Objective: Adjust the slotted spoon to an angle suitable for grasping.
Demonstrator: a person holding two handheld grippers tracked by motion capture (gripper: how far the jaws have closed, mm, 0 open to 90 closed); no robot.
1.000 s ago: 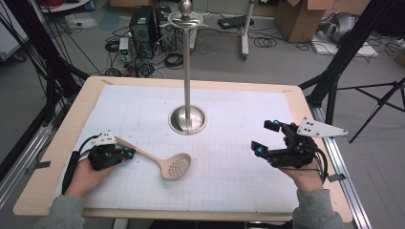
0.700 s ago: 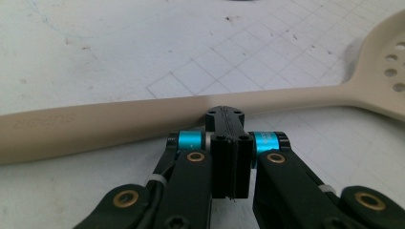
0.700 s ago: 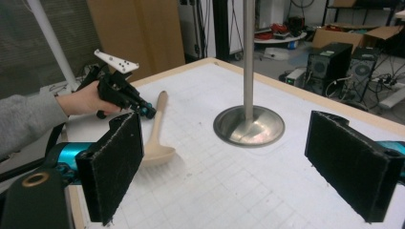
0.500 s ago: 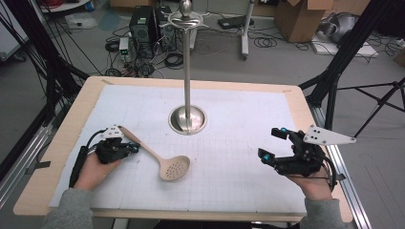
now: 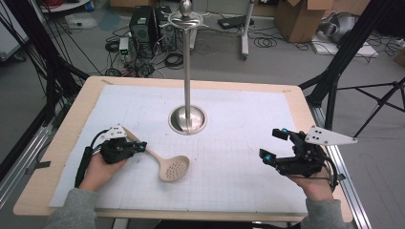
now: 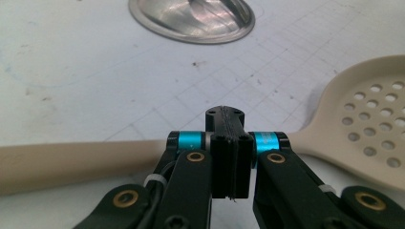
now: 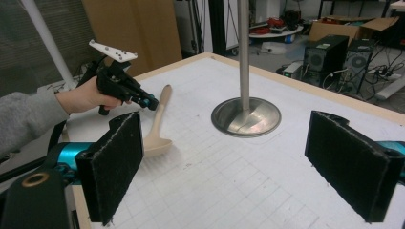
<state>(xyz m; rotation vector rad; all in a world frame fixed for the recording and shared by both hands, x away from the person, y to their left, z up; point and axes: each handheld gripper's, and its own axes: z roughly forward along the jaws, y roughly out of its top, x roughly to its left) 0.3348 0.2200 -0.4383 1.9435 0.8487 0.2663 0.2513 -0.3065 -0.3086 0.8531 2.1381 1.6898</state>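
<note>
A beige slotted spoon (image 5: 174, 168) lies on the white gridded mat, its bowl toward the near side and its handle running back to the left. My left gripper (image 5: 142, 145) is shut, pads pressed together with nothing between them. In the left gripper view its tips (image 6: 224, 114) sit right at the spoon's handle (image 6: 71, 162), which crosses behind them; the bowl (image 6: 372, 119) lies to the right. My right gripper (image 5: 273, 144) is open at the mat's right side, nothing between its wide-set pads (image 7: 119, 162). The right gripper view shows the left gripper (image 7: 152, 102) beside the spoon (image 7: 157, 124).
A tall metal stand with a round base (image 5: 187, 119) rises from the middle of the mat. The wooden table rim (image 5: 62, 143) frames the mat. Beyond the table are computers, cables, cardboard boxes and tripod legs on the floor.
My left gripper has moved right, up against the spoon's handle, and the handle has swung a little toward the far side. The right hand has shifted slightly nearer.
</note>
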